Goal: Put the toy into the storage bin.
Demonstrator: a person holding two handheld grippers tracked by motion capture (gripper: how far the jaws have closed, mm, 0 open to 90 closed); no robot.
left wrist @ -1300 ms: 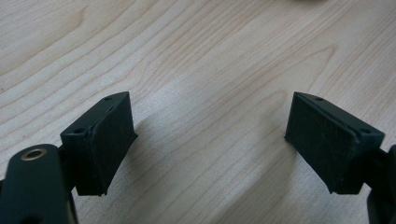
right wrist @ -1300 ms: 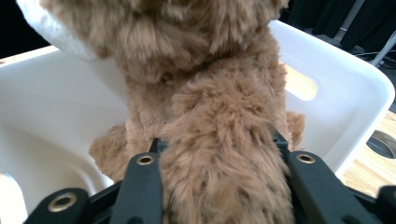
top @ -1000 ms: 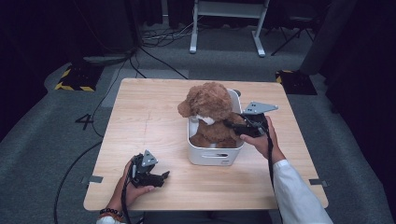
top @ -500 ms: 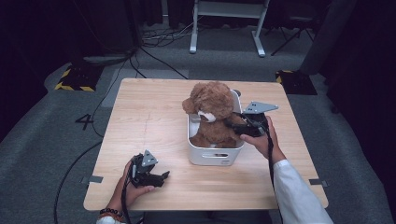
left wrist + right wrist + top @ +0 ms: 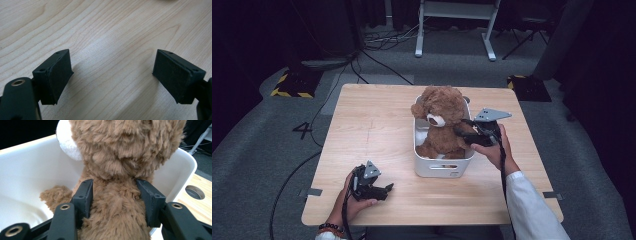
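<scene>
While the left gripper (image 5: 386, 189) lies on the wooden table (image 5: 372, 125) near its front edge, its jaws stand apart on nothing. Farther back, the brown teddy bear (image 5: 442, 120) sits upright in the white bin (image 5: 439, 167). The right gripper (image 5: 463, 129) straddles the bear's body; its jaws have just been opening, and whether the pads still press the fur cannot be told.

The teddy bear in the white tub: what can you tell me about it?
The teddy bear is a plush toy with shaggy brown fur and a white muzzle. It sits upright in a white plastic tub on the wooden table, head above the rim and turned left in the high view. The right tool straddles its back just below the head; its jaws have just been opening and look to be at the fur.
</scene>
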